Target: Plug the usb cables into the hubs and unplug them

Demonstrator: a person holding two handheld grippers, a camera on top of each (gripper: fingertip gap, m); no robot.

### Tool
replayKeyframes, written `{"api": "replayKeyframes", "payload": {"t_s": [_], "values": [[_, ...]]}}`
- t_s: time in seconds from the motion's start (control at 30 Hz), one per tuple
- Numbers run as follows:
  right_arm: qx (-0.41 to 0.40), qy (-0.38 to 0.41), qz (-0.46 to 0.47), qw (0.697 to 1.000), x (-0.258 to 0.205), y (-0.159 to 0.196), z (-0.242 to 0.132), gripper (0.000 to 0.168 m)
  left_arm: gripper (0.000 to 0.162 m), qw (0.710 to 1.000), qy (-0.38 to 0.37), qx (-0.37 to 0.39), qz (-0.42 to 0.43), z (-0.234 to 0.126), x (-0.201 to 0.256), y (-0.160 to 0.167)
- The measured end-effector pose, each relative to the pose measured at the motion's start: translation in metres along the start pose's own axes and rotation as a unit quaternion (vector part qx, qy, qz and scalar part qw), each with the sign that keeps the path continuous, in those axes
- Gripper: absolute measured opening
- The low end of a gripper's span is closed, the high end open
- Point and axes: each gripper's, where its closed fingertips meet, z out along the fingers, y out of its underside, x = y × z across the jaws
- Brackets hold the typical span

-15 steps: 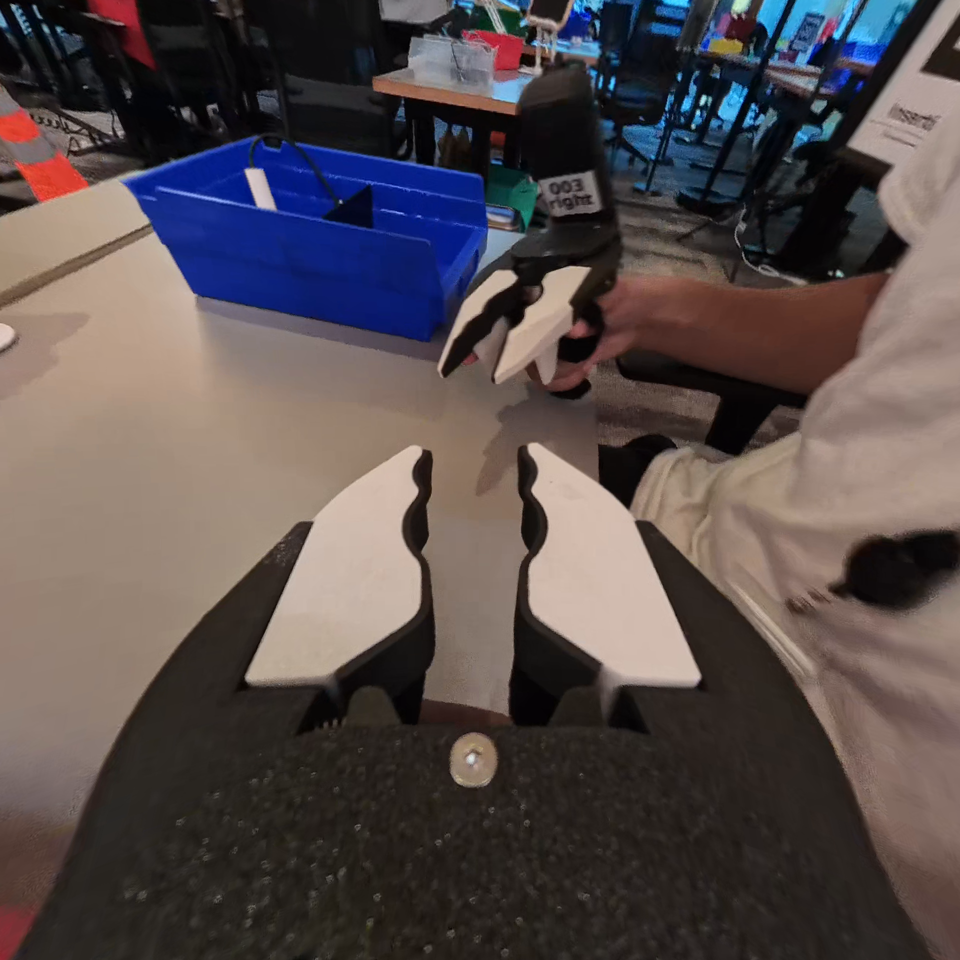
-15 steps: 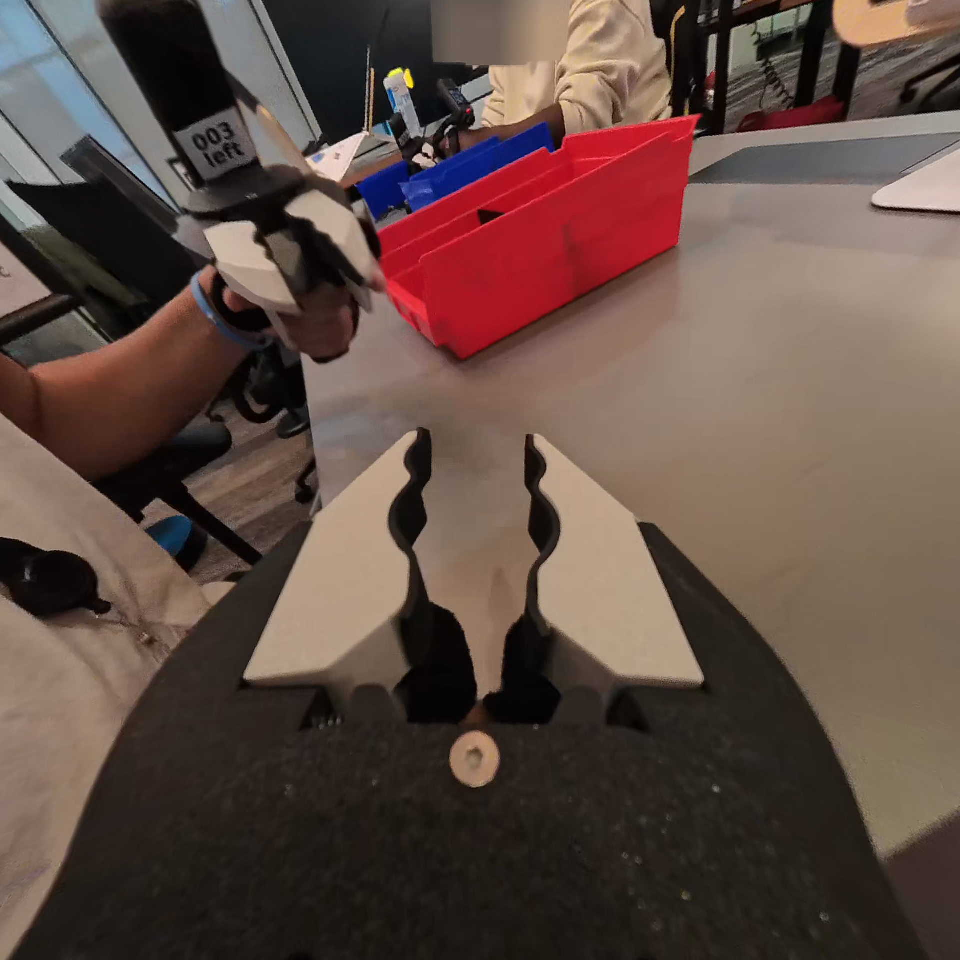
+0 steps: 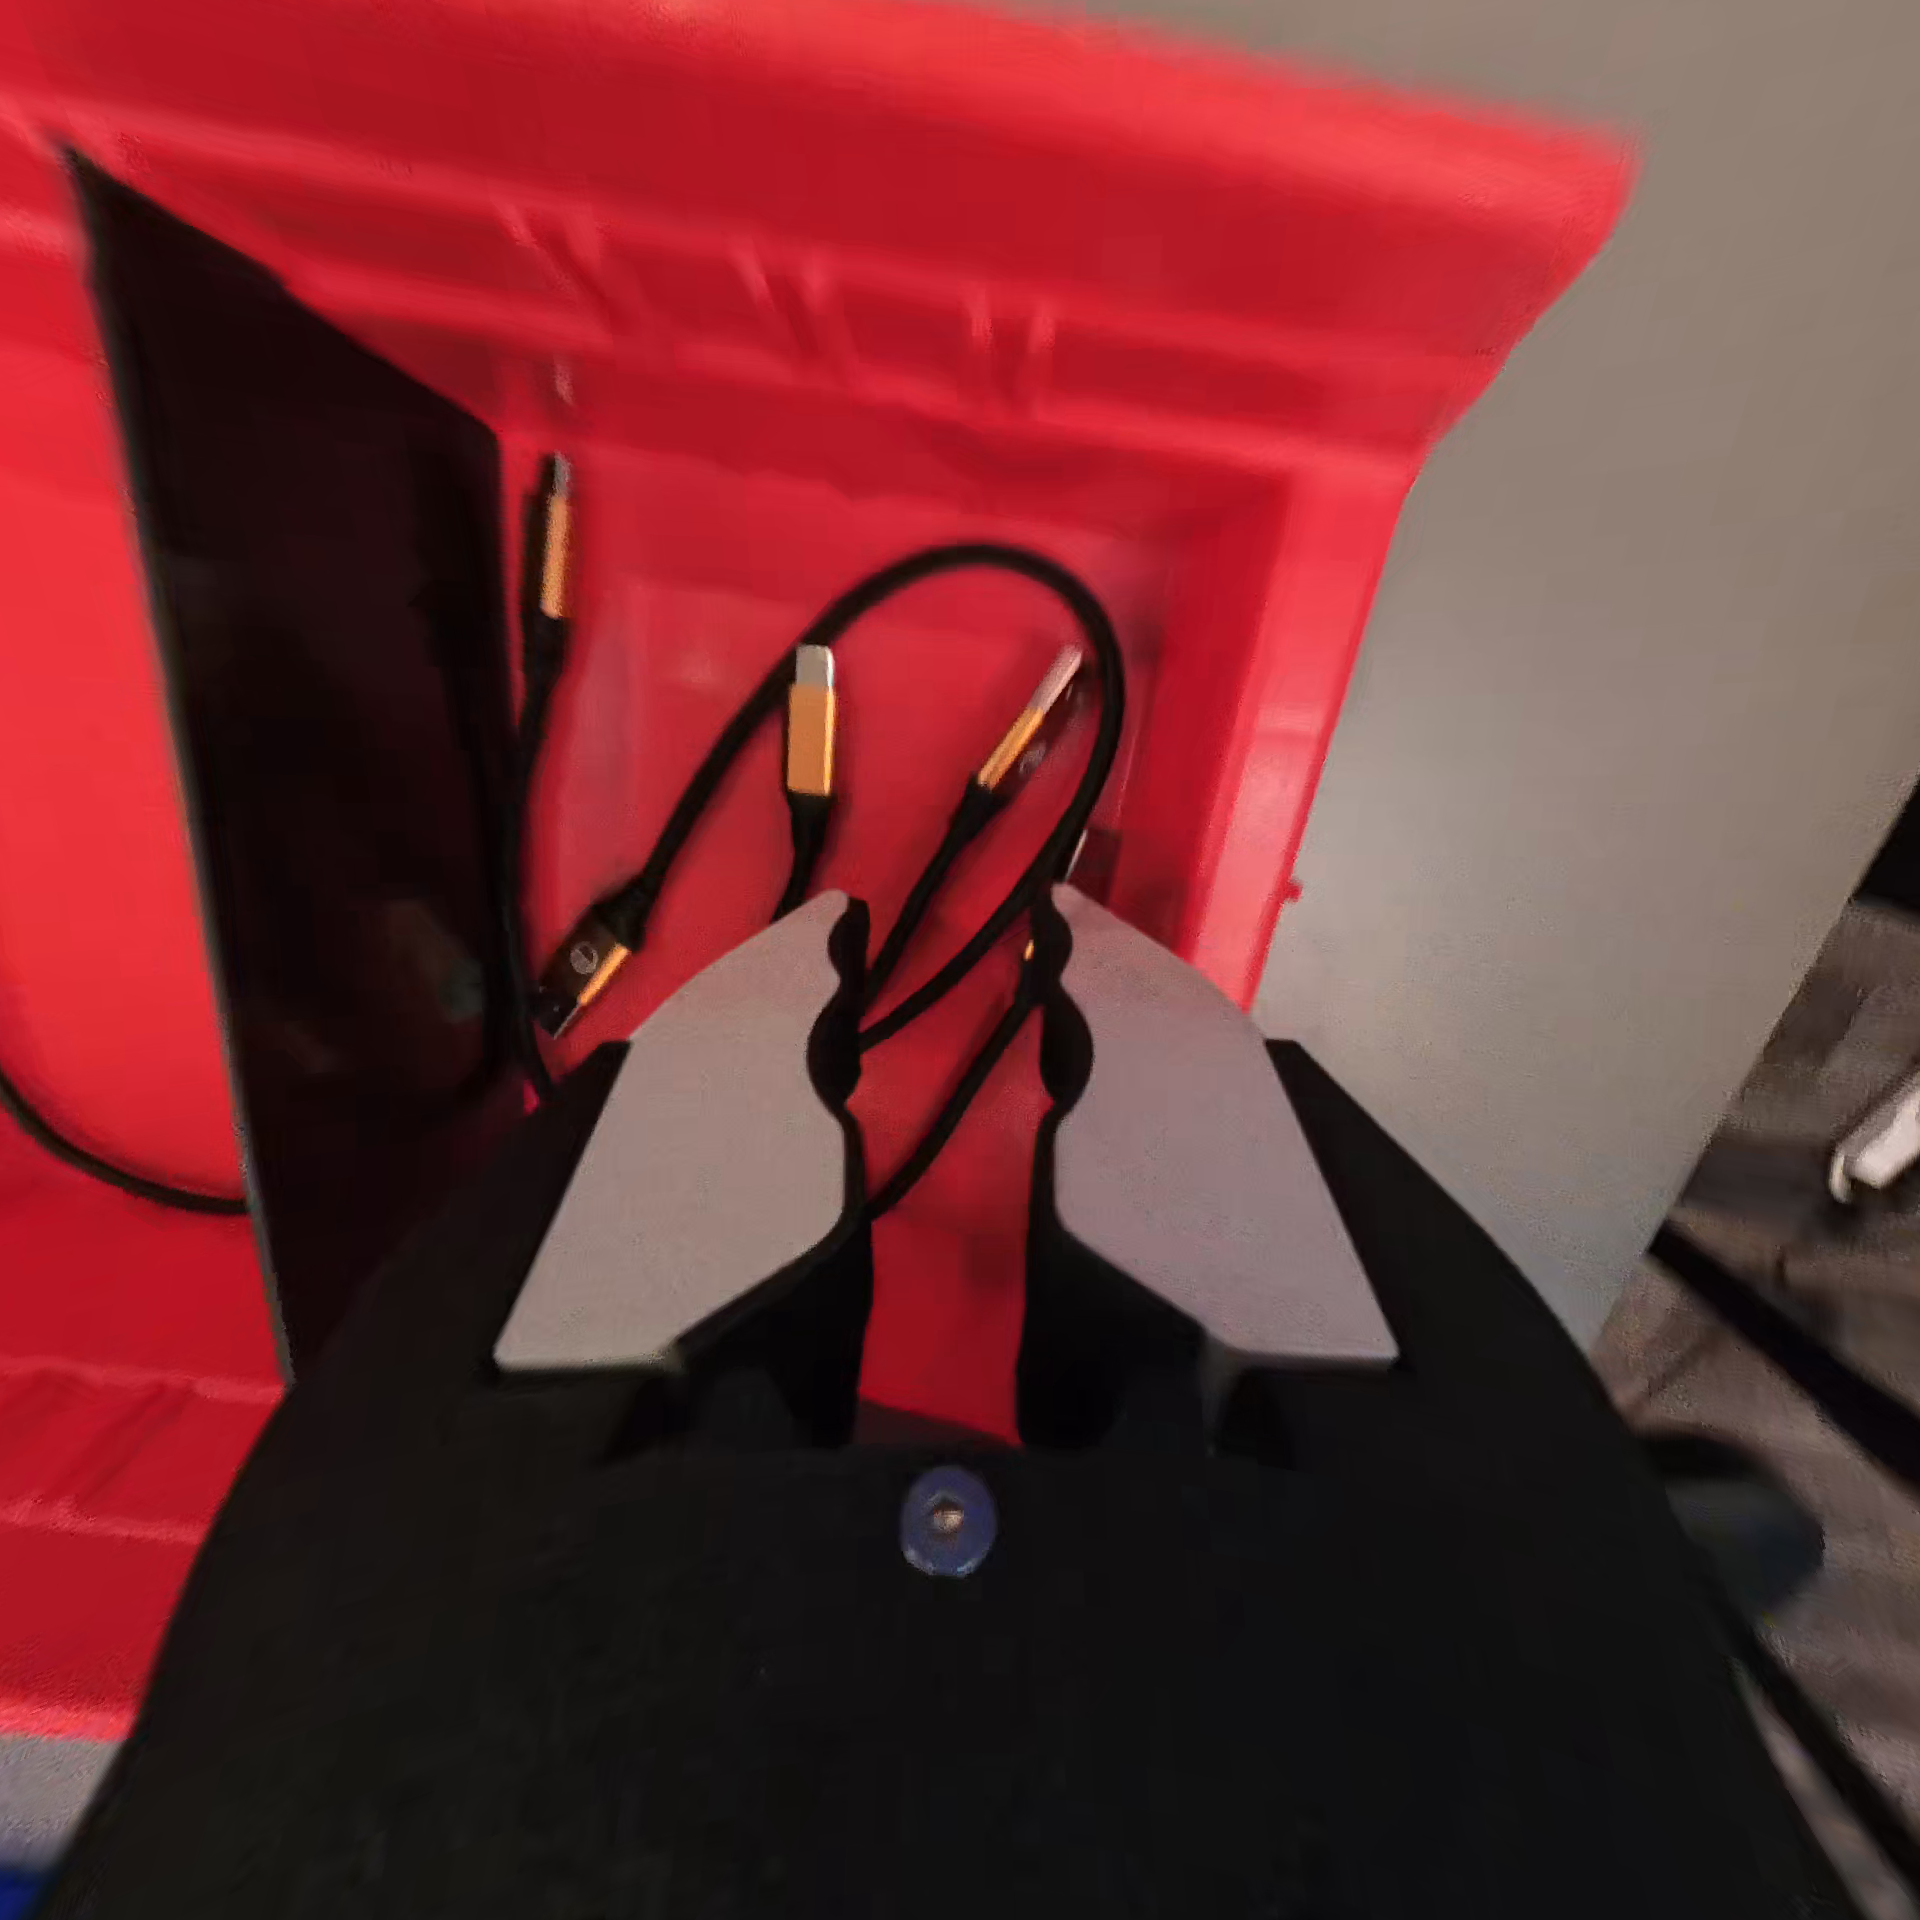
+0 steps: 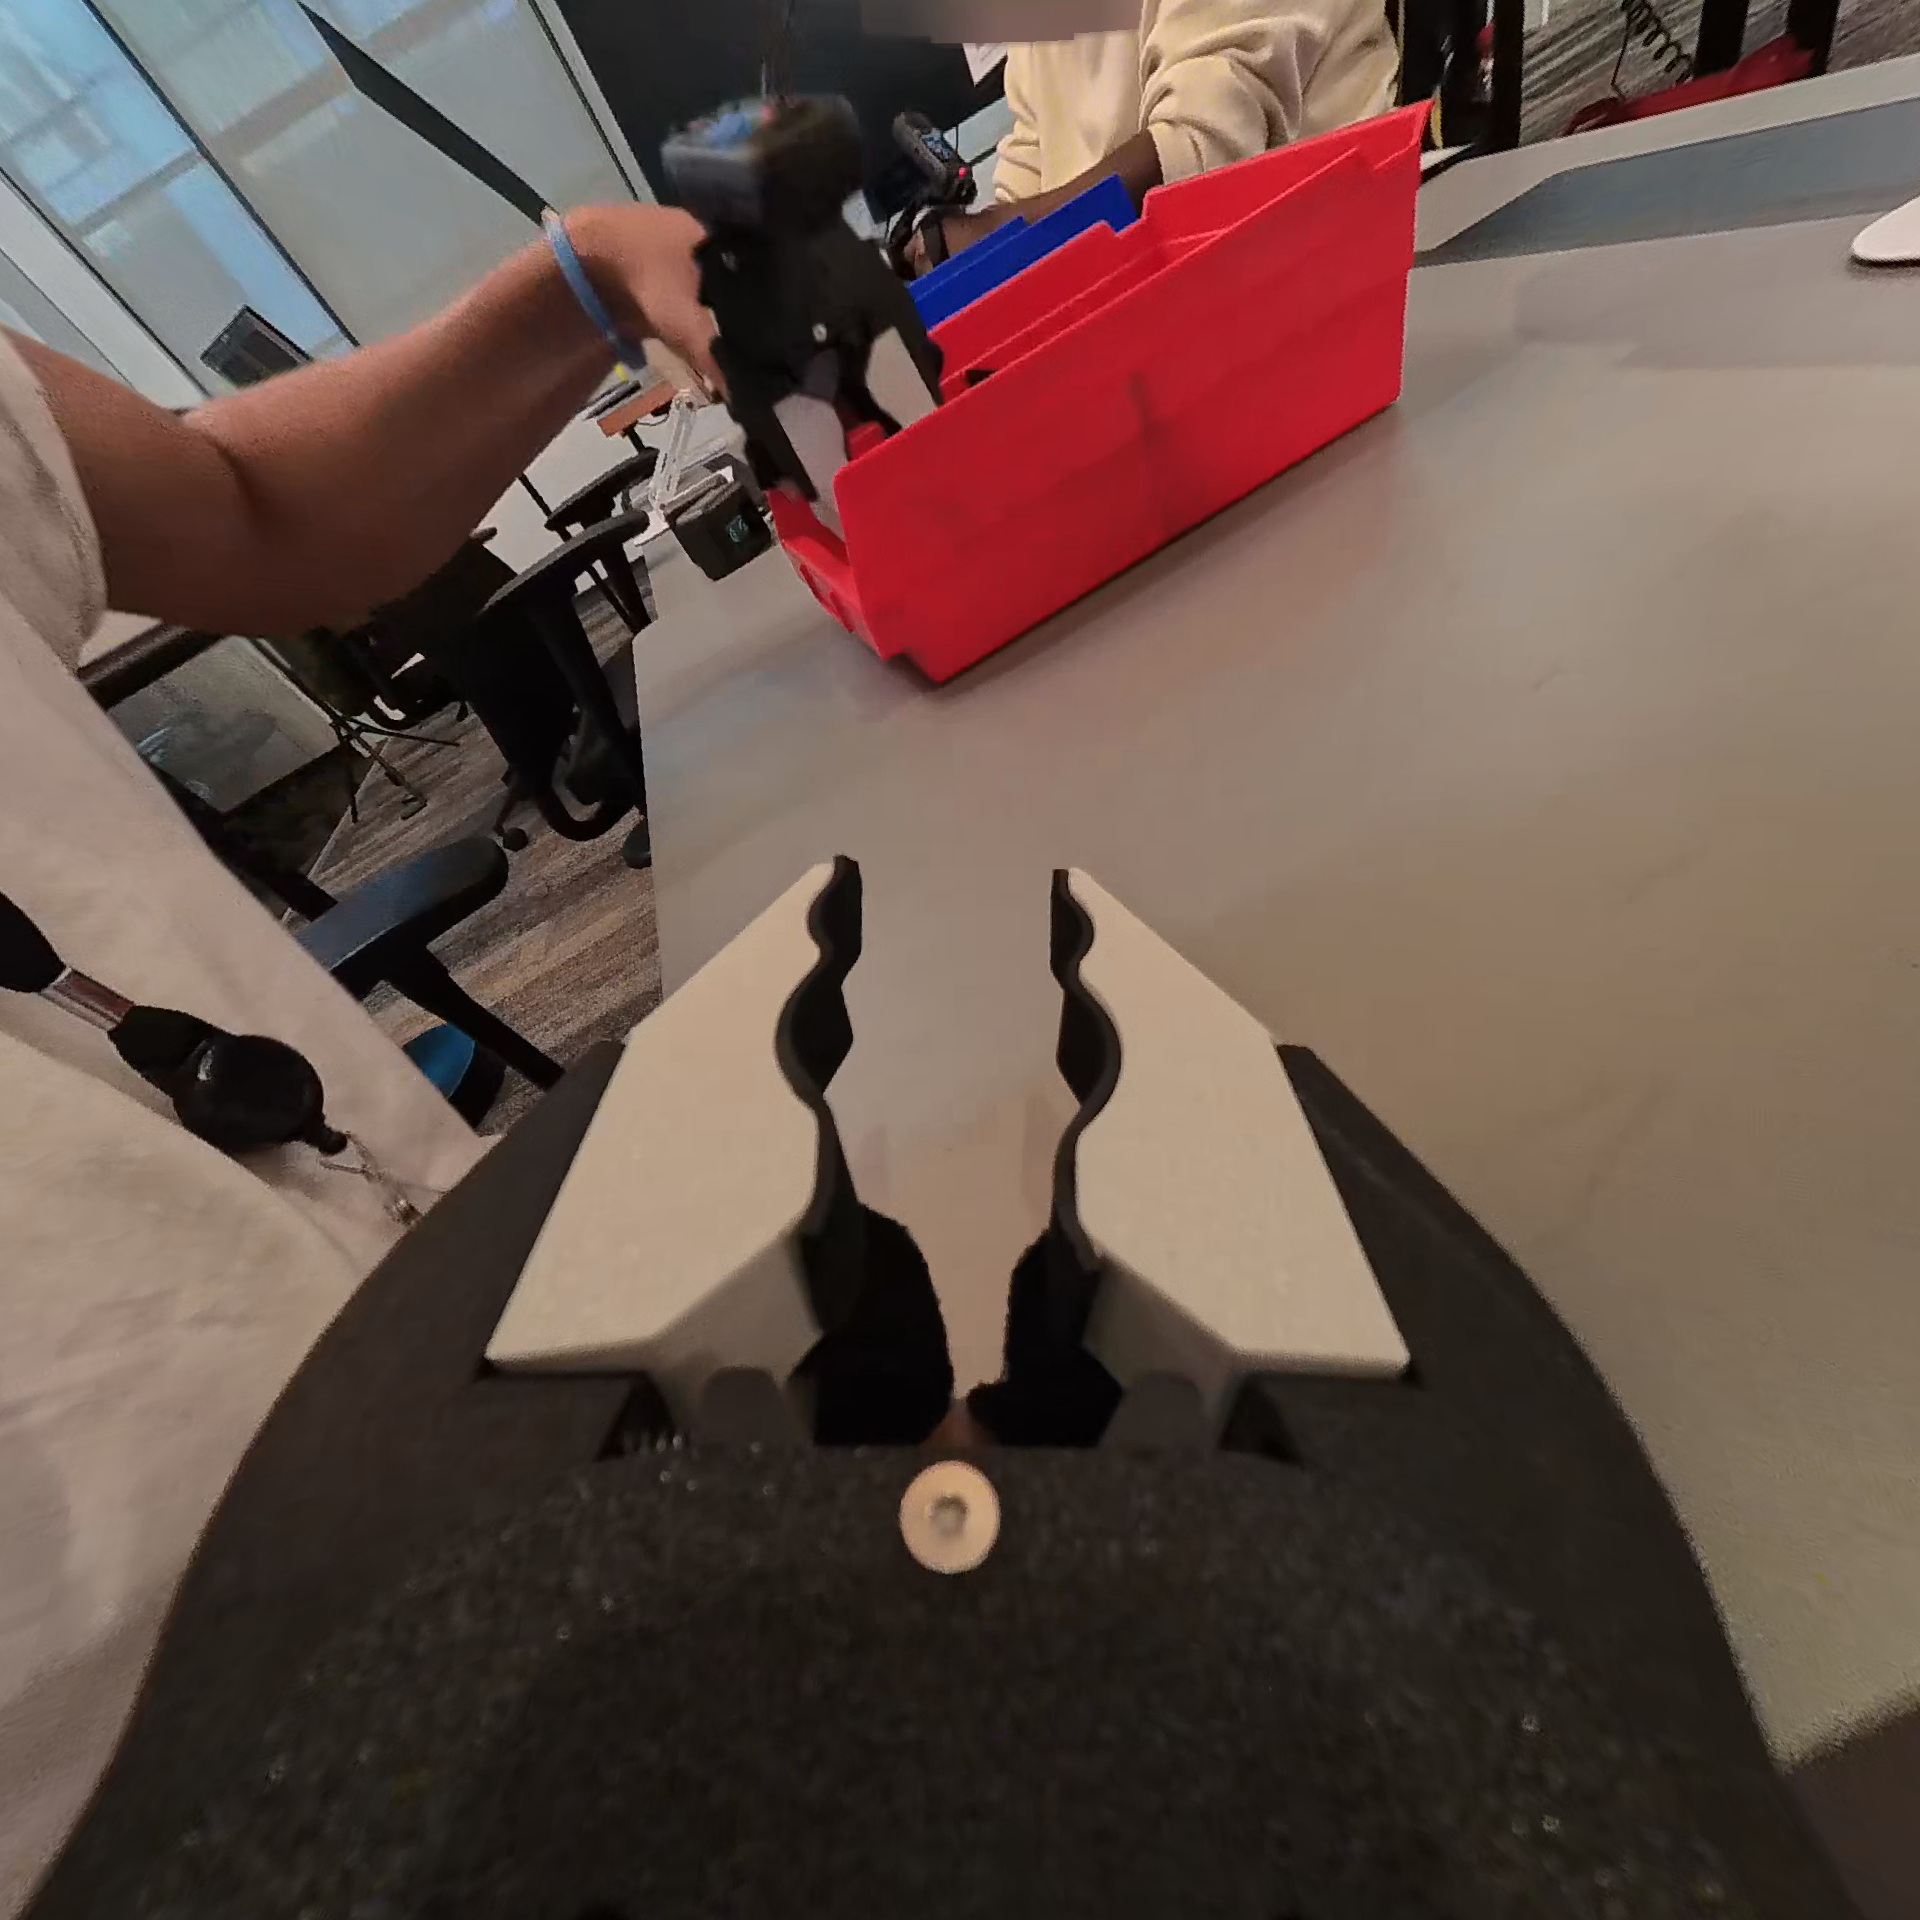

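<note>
My left gripper [image 3: 945, 904] is open and points down into the near end of a red bin [image 3: 935, 156]. Short black cables [image 3: 977, 561] with orange-and-silver plugs [image 3: 810, 727] lie on the bin floor. One cable runs across the gap between my fingers; I cannot tell whether it touches them. A black divider [image 3: 312, 675] stands at the left of this compartment. The right wrist view shows the left gripper [image 4: 842, 416] over the bin's near end [image 4: 1122, 488]. My right gripper [image 4: 954, 873] is open and empty, low over the grey table [image 4: 1455, 831], well short of the bin.
A blue bin [image 4: 1029, 239] stands behind the red one. A person in a cream top [image 4: 1195, 83] sits at the far side. The table edge runs on the left, with black chairs [image 4: 561, 623] and floor beyond. A white object [image 4: 1886, 244] lies far right. My right fingertips sit around 35 centimeters from my left ones.
My left gripper has swung away from the blue bin and the other gripper and now points down into the red bin over the cables. The right gripper has stayed open and nearly in place.
</note>
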Motion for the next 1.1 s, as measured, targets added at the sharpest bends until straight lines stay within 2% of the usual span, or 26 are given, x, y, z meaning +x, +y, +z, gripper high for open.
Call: {"api": "replayKeyframes", "payload": {"t_s": [0.03, 0.2, 0.27, 0.4, 0.53, 0.67, 0.8, 0.9, 1.0, 1.1], "values": [[0.003, 0.0, 0.003, 1.0, 0.0, 0.0, 0.0, 0.035, 0.03, 1.0, 0.004, -0.027, 0.013, 0.004, -0.002, 0.007], [0.014, -0.002, 0.02, 1.0, 0.003, -0.003, -0.003, 0.035, 0.022, 0.995, 0.04, -0.081, 0.045, 0.019, 0.001, 0.023], [0.011, -0.005, 0.023, 1.0, 0.003, -0.003, -0.003, 0.035, 0.012, 0.992, 0.034, -0.105, 0.065, 0.025, 0.001, 0.03], [0.007, -0.008, 0.022, 1.0, 0.002, -0.002, -0.002, 0.035, 0.004, 0.992, -0.004, -0.091, 0.082, 0.022, -0.005, 0.025], [0.005, -0.008, 0.02, 1.0, 0.0, -0.001, -0.003, 0.035, 0.003, 0.993, -0.063, -0.041, 0.087, -0.006, -0.01, 0.012], [-0.001, -0.005, 0.013, 1.0, -0.002, 0.001, -0.004, 0.034, 0.003, 0.981, -0.169, 0.014, 0.091, -0.06, -0.019, -0.006], [0.006, 0.004, 0.006, 1.0, -0.002, -0.002, -0.006, 0.034, 0.004, 0.943, -0.295, 0.108, 0.113, -0.131, -0.014, -0.052], [0.037, 0.018, 0.004, 0.999, 0.003, -0.014, -0.012, 0.033, 0.003, 0.913, -0.318, 0.197, 0.161, -0.156, 0.018, -0.109], [0.087, 0.029, 0.011, 0.996, 0.007, -0.033, -0.024, 0.033, 0.004, 0.904, -0.28, 0.225, 0.232, -0.127, 0.056, -0.163], [0.138, 0.044, 0.023, 0.989, 0.013, -0.049, -0.042, 0.032, 0.003, 0.9, -0.218, 0.225, 0.304, -0.061, 0.088, -0.203]]}}
